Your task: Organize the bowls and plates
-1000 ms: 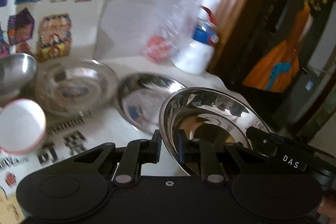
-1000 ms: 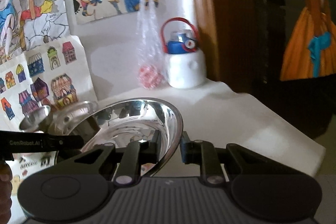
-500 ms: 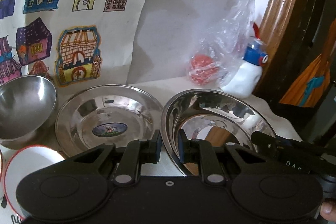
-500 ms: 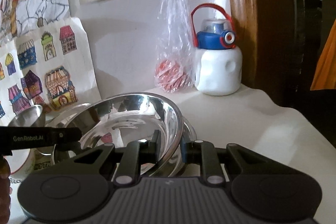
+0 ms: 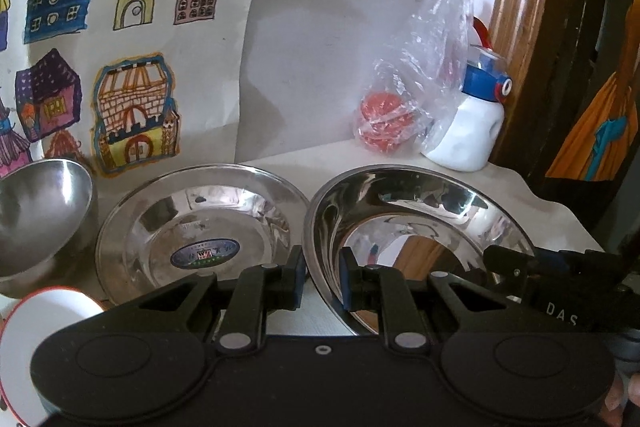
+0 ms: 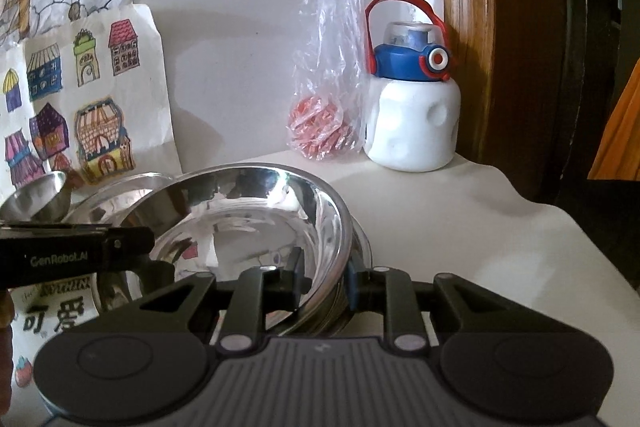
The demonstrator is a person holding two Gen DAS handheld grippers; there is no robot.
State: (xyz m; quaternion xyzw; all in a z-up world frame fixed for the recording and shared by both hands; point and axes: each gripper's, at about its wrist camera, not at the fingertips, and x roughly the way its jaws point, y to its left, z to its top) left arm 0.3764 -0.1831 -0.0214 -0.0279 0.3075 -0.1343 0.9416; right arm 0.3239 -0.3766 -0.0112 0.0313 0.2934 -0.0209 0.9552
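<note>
Grippers left (image 5: 322, 279) and right (image 6: 323, 281) are both clamping the shiny steel plate (image 5: 416, 227), lowering it onto another plate (image 6: 360, 255); next, releasing.

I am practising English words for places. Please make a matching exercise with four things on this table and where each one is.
Things:
1. held steel plate
2. steel bowl
3. water bottle
4. plate with sticker

Places:
A. far left in the left view
B. beside the plastic bag
C. gripped at opposite rims by both grippers
D. between the bowl and the held plate

Pairs: 1-C, 2-A, 3-B, 4-D
</note>
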